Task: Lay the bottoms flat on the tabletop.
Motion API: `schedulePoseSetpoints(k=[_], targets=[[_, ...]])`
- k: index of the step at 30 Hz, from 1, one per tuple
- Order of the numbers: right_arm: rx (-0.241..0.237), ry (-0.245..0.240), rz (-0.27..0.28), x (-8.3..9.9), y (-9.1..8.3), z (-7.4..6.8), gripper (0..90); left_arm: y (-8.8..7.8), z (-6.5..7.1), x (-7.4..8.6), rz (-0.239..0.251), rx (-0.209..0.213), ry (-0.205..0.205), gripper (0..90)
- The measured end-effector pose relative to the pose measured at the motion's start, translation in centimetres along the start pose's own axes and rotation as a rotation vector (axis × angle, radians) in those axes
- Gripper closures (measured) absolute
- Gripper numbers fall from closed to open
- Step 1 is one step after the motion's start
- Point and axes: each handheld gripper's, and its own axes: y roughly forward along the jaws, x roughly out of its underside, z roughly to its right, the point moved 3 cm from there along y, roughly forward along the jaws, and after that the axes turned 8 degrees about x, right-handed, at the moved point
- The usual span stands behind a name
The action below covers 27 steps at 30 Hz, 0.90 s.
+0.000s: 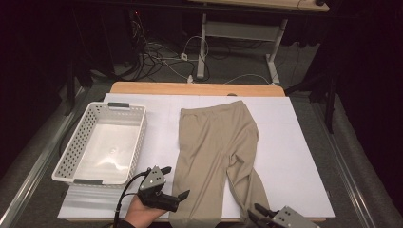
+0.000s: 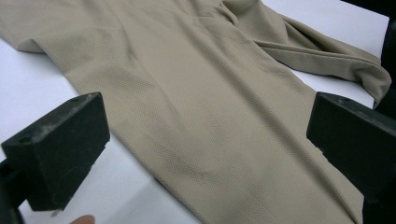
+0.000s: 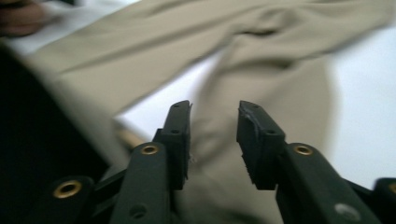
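White-covered table, dark room and cabled floor behind. Toward the left edge, white perforated basket, nothing inside. Near the front edge just right of it, left tongs, spread wide, gripping nothing, poised at the left side of the beige trousers; same cloth between the wide-apart jaws in the left gripper view. Trousers laid out mid-table, waist toward the far edge, legs running to the front edge, right leg creased and twisted. At the front edge further right, right tongs, partly parted, over that leg's end, cloth beneath, nothing pinched. Judged barely started: no fold made, garment not in basket; smoothing, folding, putting away all left.
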Motion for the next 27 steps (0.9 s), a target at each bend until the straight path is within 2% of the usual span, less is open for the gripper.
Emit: schedulePoseSetpoints(k=[2, 4, 6, 7, 9, 10, 12, 15, 17, 22, 27], targets=[[0.052, 0.035, -0.014, 0.4, 0.4, 1.7, 63.8, 0.0, 0.0, 0.0, 0.0, -0.001, -0.001, 0.0], [0.101, 0.052, -0.055, 1.1, 1.1, 3.0, 61.9, 0.0, 0.0, 0.0, -0.002, -0.003, -0.001, 0.0], [0.114, 0.057, -0.096, 1.7, 1.7, 3.6, 63.3, 0.1, 0.0, 0.0, -0.004, -0.004, 0.0, 0.0], [0.109, 0.057, -0.098, 1.9, 1.9, 3.7, 67.4, 0.1, 0.0, 0.0, -0.006, -0.005, 0.0, 0.0], [0.085, 0.041, -0.1, 1.9, 1.9, 3.5, 88.6, 0.1, 0.0, 0.0, -0.007, -0.005, 0.0, 0.0], [0.067, 0.036, -0.099, 1.8, 1.9, 3.5, 90.0, 0.1, 0.0, 0.0, -0.007, -0.005, 0.0, 0.0], [0.079, 0.022, -0.094, 1.7, 1.6, 3.5, 90.0, 0.1, 0.0, 0.0, -0.006, -0.006, -0.002, 0.0], [0.106, 0.045, -0.043, 1.3, 0.1, 4.4, 90.0, 0.1, 0.0, 0.0, -0.005, -0.004, 0.0, 0.0], [0.139, 0.055, -0.032, 1.5, -0.8, 5.2, 90.0, 0.1, 0.0, 0.0, -0.006, -0.004, 0.0, 0.0], [0.19, 0.131, -0.03, 2.5, -2.1, 7.6, 90.0, 0.1, 0.0, 0.0, -0.008, -0.003, 0.0, 0.0], [0.235, 0.167, -0.054, 3.6, -2.2, 9.3, 90.0, 0.1, 0.0, 0.0, -0.011, -0.003, -0.002, 0.0]])
